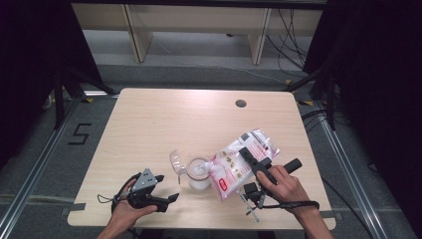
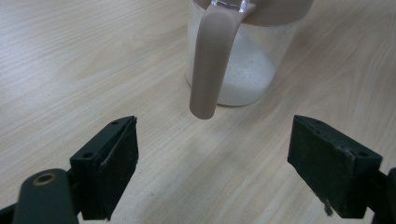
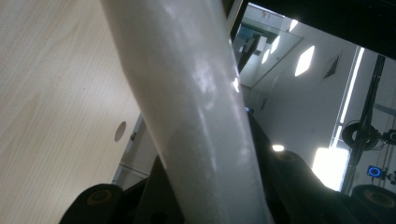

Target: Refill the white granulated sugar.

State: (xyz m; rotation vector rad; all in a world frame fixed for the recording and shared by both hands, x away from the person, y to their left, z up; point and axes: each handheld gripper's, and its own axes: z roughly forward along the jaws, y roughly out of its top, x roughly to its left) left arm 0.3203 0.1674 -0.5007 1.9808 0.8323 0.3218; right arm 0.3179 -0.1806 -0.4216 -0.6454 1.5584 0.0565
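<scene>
The left gripper [image 1: 166,200] rests on the worktop [image 1: 149,124], its jaws spread wide and holding nothing, pointing toward the jar [image 1: 198,174] and its brown handle [image 2: 212,60]. The jar stands near the front centre with white powder inside. Just beside it, the right gripper [image 1: 247,155] pinches the white bag [image 1: 239,162], tilted over the jar.

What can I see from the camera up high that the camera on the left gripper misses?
The high view alone takes in the bag of white grains, tipped over the jar and clamped in the right gripper, plus the clear lid lying beside the jar and the whole table. The left gripper view alone gives a close look at the jar's brownish handle and the white grains heaped at its bottom, seen between wide-open jaws. Both share the jar and the left gripper.
</scene>
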